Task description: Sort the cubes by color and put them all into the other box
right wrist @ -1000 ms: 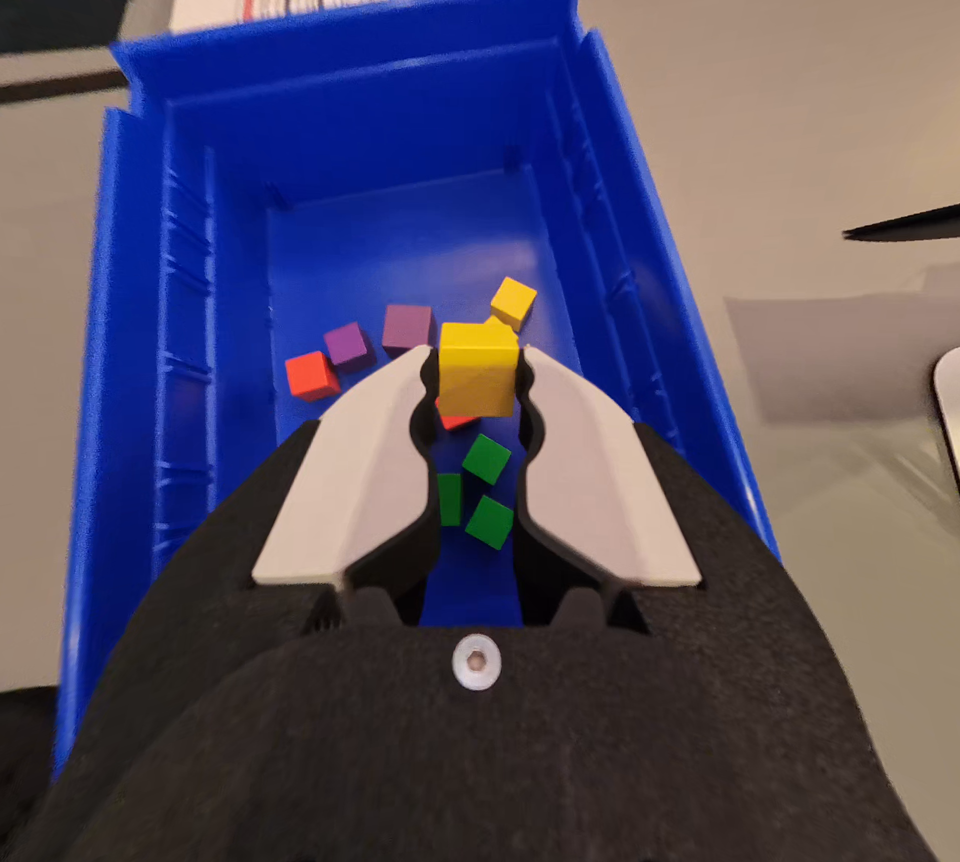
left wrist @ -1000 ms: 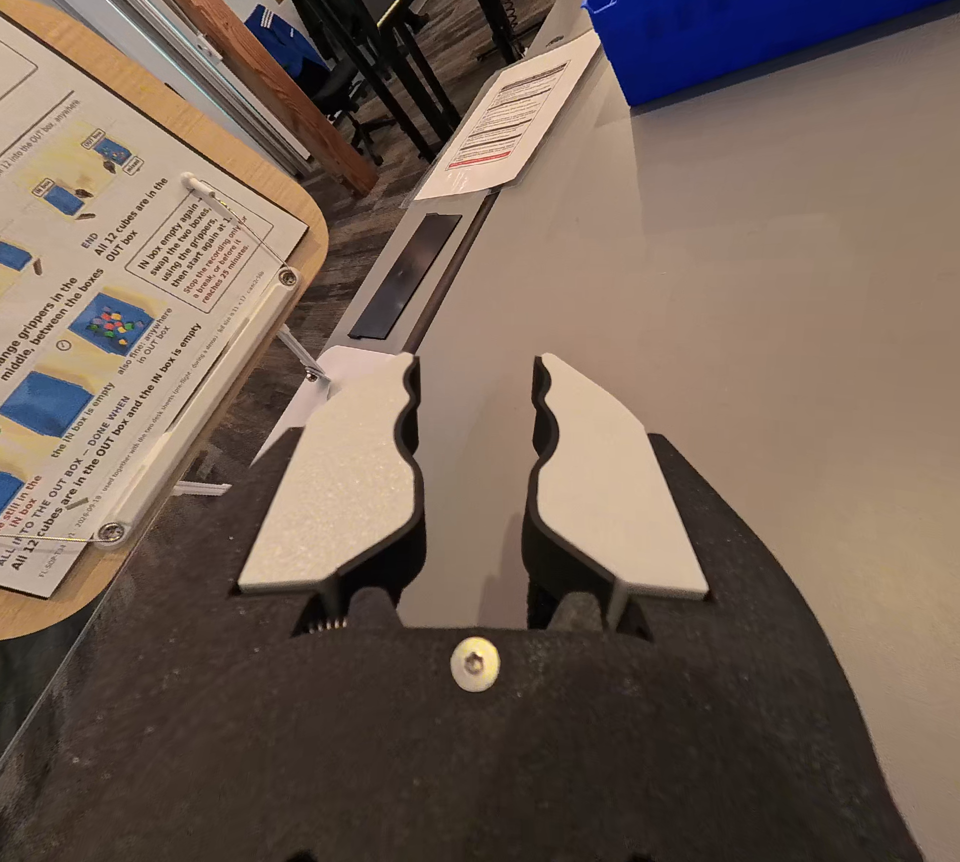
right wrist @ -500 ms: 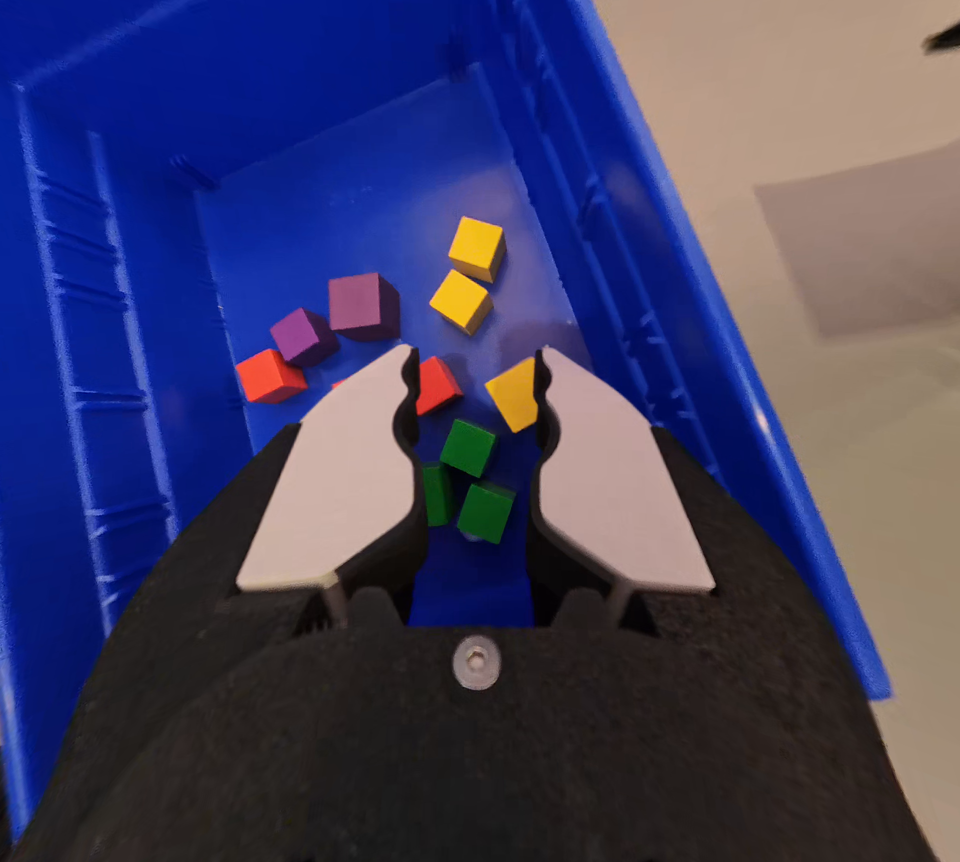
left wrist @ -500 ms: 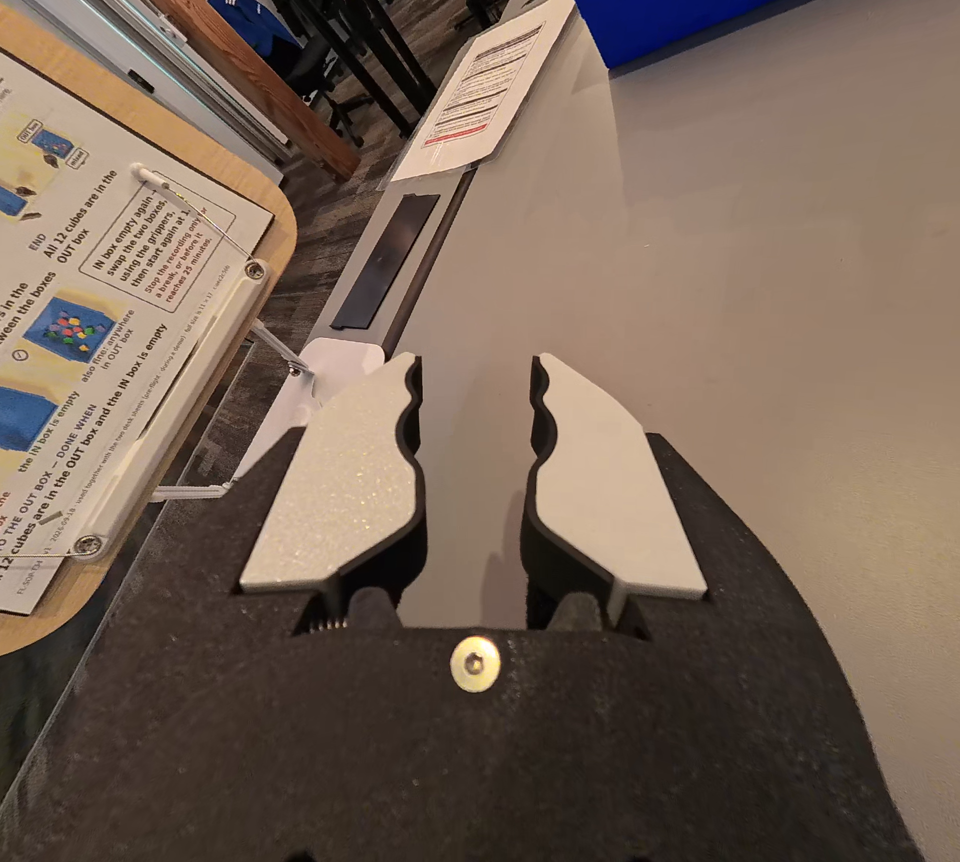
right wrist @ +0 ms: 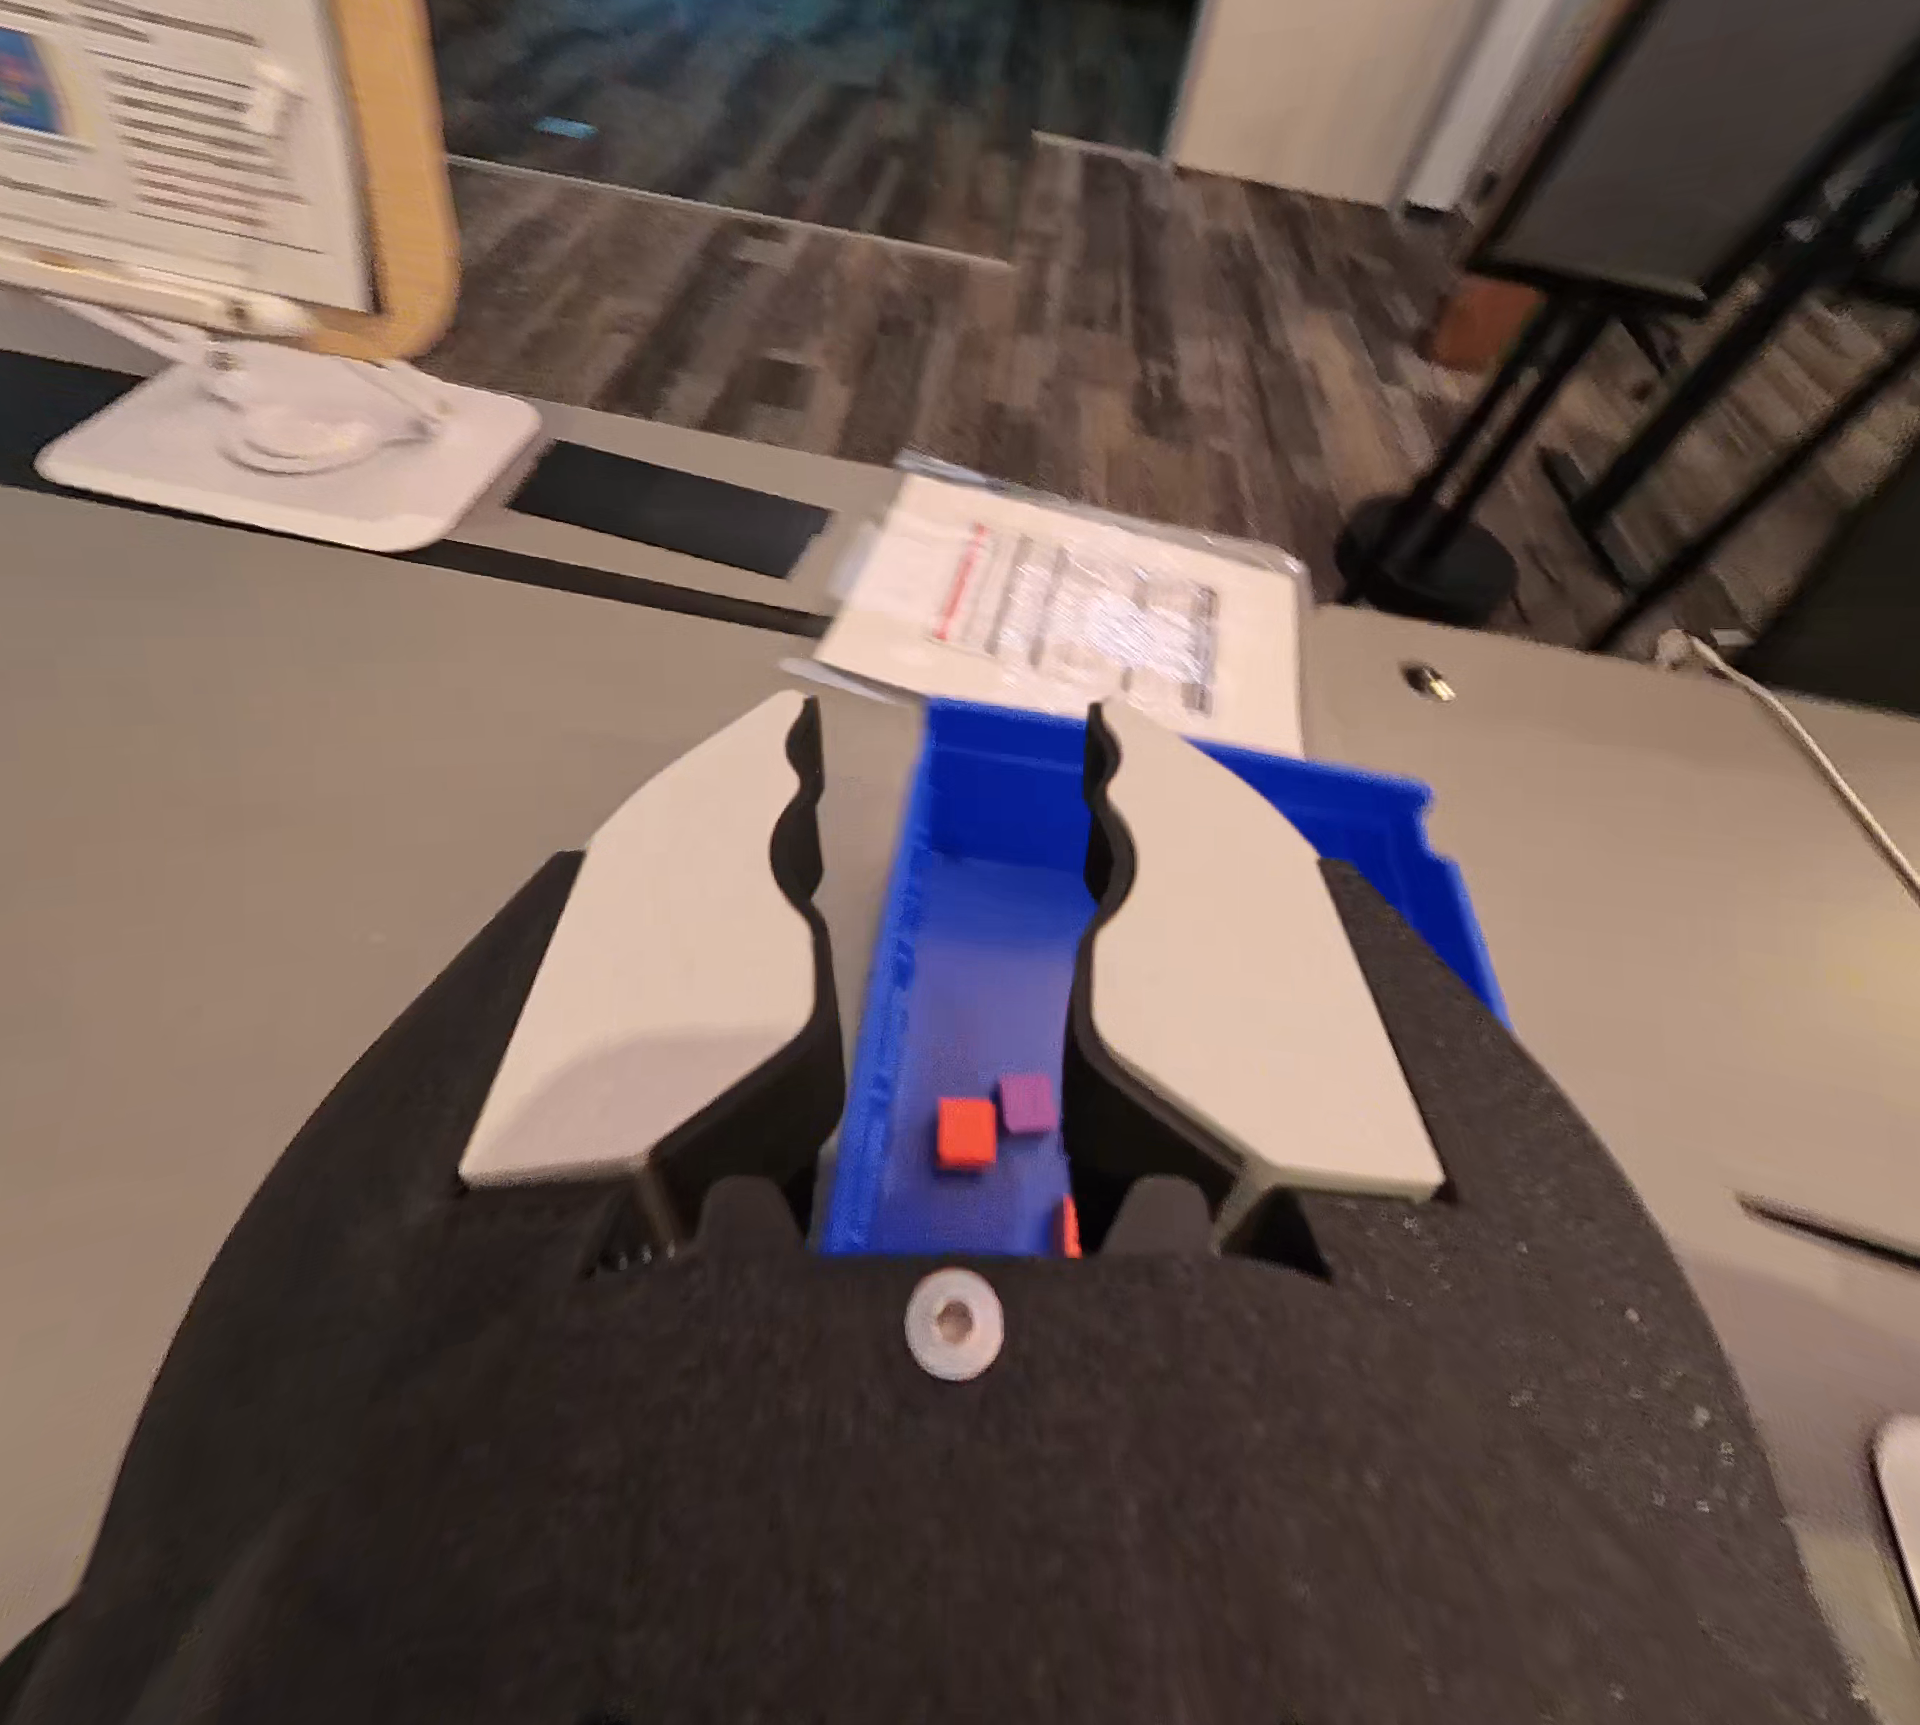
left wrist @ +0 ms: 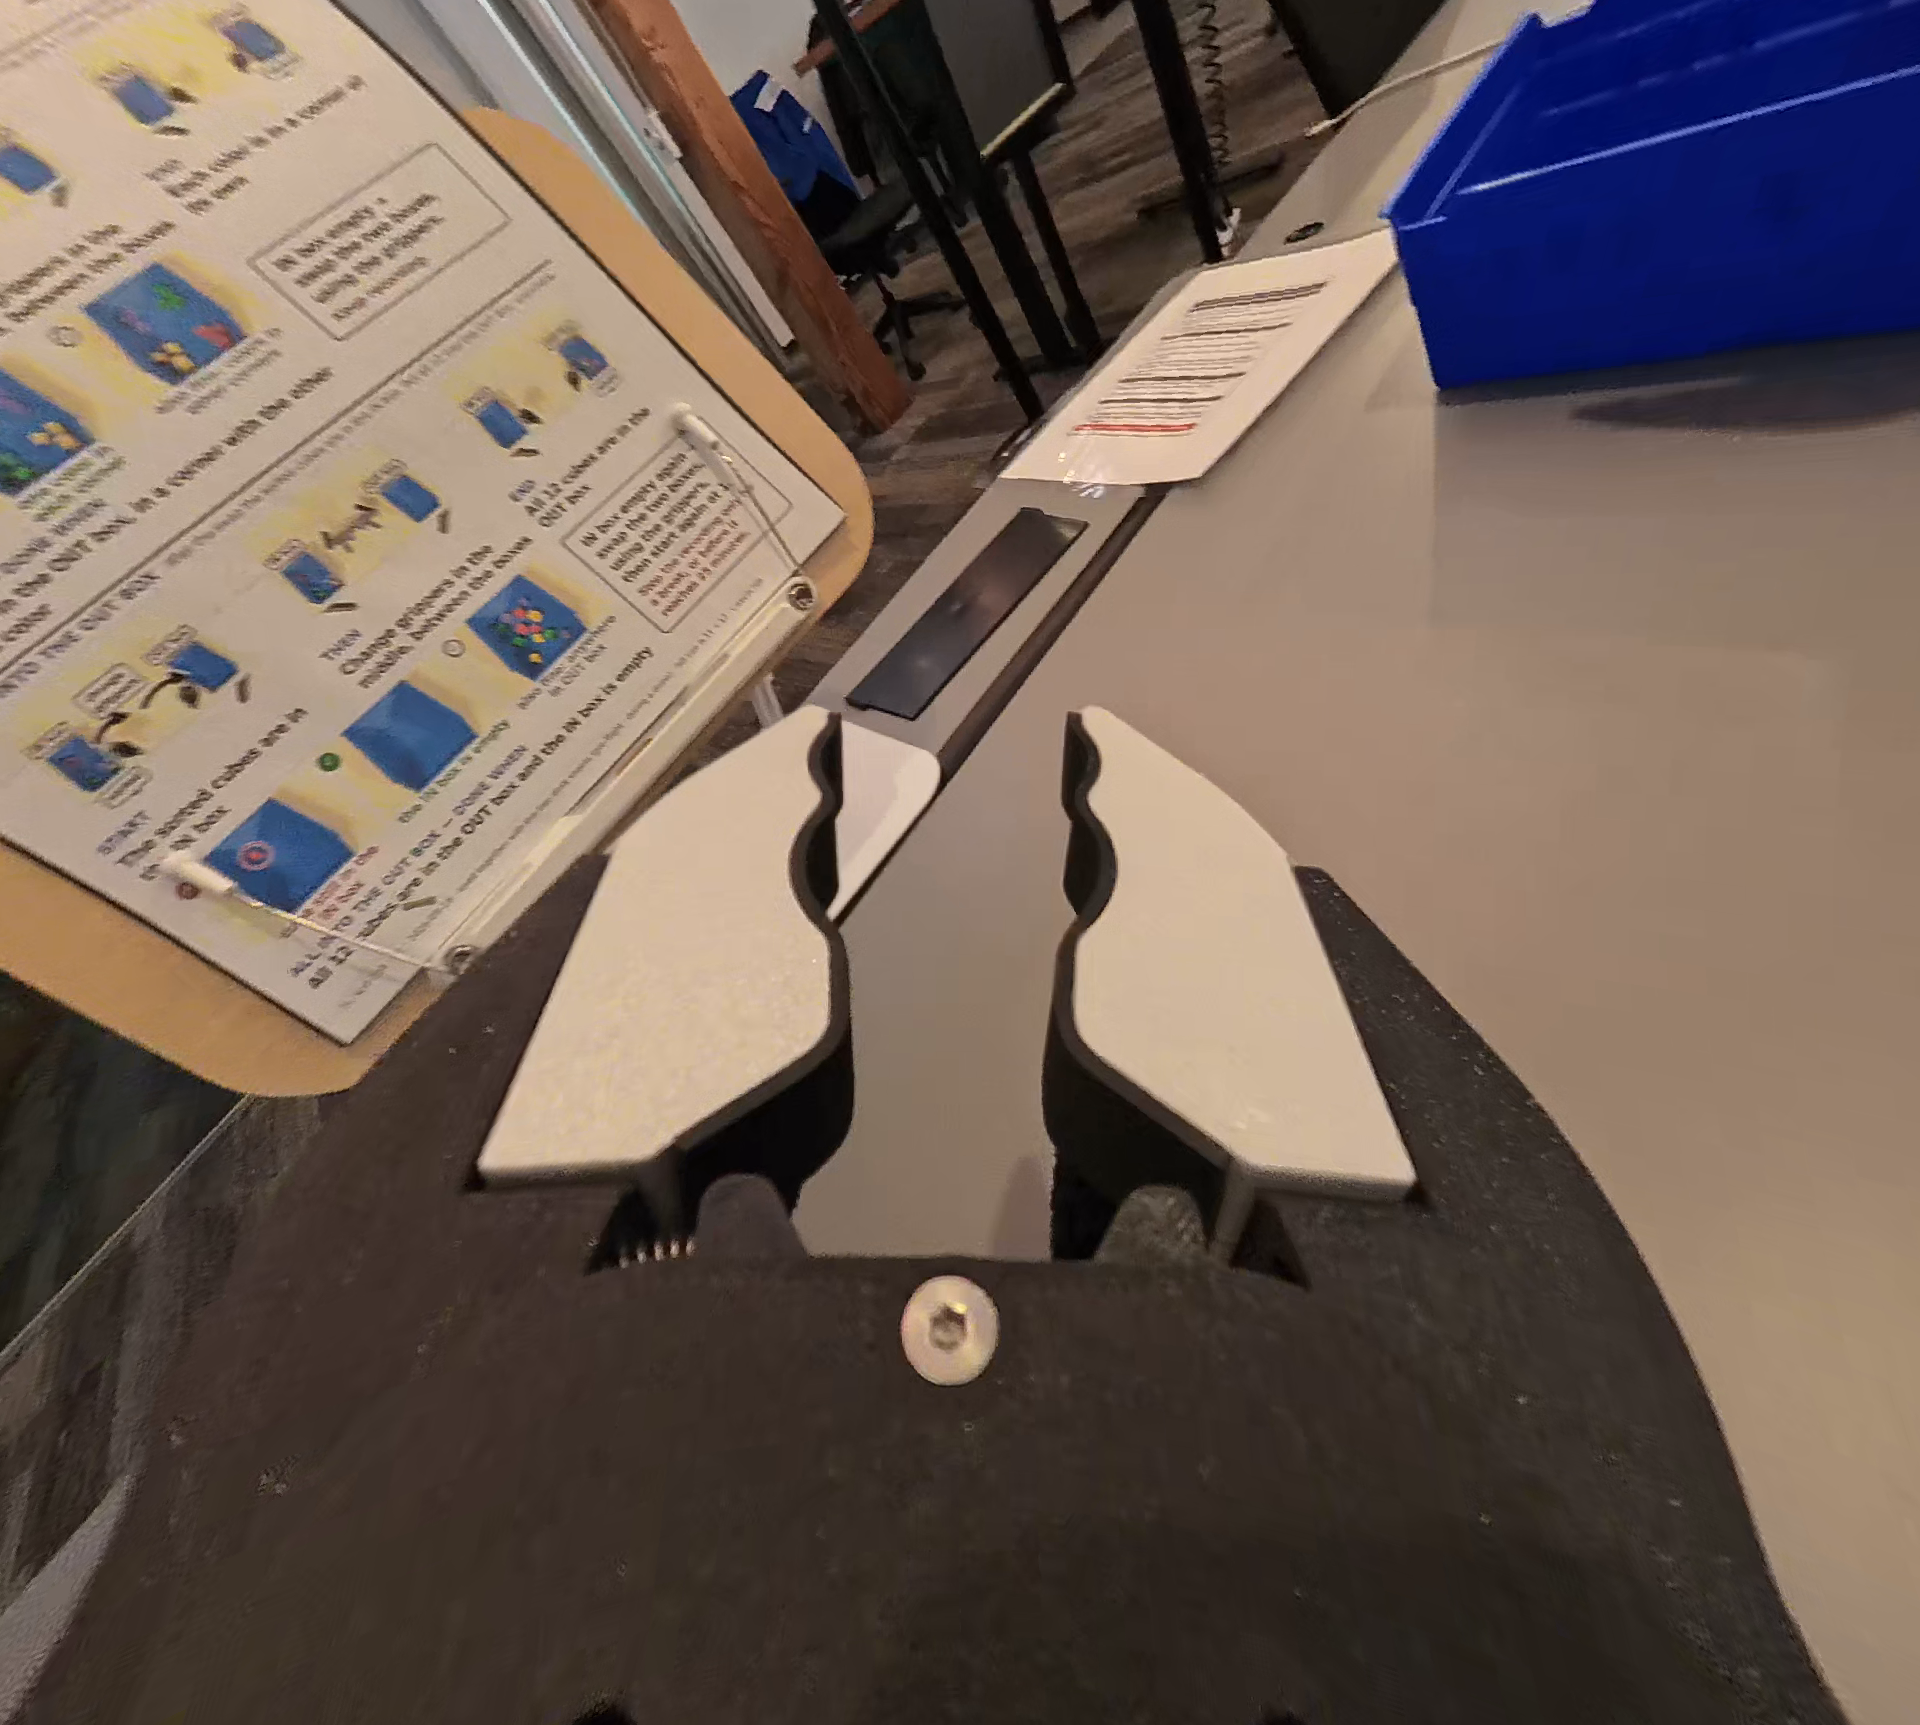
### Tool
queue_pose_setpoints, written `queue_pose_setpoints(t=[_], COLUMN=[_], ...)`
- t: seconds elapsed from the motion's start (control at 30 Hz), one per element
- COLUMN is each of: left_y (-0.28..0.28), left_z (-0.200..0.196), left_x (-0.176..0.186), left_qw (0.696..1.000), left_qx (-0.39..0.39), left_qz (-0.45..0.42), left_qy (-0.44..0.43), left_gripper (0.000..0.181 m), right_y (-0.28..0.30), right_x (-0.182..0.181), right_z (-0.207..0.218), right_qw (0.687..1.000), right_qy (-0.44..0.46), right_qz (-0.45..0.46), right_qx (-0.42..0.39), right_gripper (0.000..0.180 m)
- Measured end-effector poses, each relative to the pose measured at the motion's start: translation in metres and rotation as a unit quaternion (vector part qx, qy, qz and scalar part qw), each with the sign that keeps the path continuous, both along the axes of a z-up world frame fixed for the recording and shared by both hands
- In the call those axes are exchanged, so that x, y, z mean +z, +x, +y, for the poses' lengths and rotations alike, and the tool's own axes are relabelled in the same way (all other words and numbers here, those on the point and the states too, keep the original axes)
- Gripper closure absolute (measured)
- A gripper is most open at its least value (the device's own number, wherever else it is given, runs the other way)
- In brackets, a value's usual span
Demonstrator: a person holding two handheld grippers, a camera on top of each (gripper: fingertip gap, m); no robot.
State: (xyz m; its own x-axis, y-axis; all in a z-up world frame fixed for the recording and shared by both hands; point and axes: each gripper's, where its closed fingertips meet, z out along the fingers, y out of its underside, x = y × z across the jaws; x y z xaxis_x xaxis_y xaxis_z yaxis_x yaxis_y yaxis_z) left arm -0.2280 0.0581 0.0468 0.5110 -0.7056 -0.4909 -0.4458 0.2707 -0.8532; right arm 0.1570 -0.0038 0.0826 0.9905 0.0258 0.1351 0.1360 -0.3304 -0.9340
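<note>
Now that the yellow cube has dropped from its jaws | right gripper [right wrist: 948, 761] spread, empty, lifted above blue box [right wrist: 1351, 802] | red cube [right wrist: 966, 1132], purple cube [right wrist: 1027, 1103] inside | left gripper [left wrist: 945, 771] spread over worktop [left wrist: 1507, 740] | next pick.

Soft even indoor light, left view sharp, right view motion-blurred, wide-angle bending at edges

Both wrist views look low across the table [left wrist: 1455, 740], sharing the blue box [right wrist: 1351, 802].
</note>
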Motion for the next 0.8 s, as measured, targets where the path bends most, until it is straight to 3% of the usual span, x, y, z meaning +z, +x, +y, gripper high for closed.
queue_pose_setpoints(t=[0.2, 0.43, 0.8], left_y=[-0.023, -0.055, -0.071], left_z=[0.022, 0.040, 0.042], left_x=[0.008, 0.018, 0.011], left_qw=[0.993, 0.965, 0.956], left_qx=[0.115, 0.251, 0.283], left_qz=[0.021, 0.051, 0.075], left_qy=[0.013, 0.050, 0.033], left_gripper=[0.141, 0.142, 0.143], right_y=[-0.084, -0.149, -0.235], right_x=[0.014, -0.006, -0.040], right_z=[0.028, 0.051, 0.064], right_qw=[0.995, 0.984, 0.957], right_qy=[0.005, -0.042, -0.091], right_qz=[-0.034, -0.074, -0.197], right_qx=[0.097, 0.155, 0.195], right_gripper=[0.133, 0.134, 0.134])
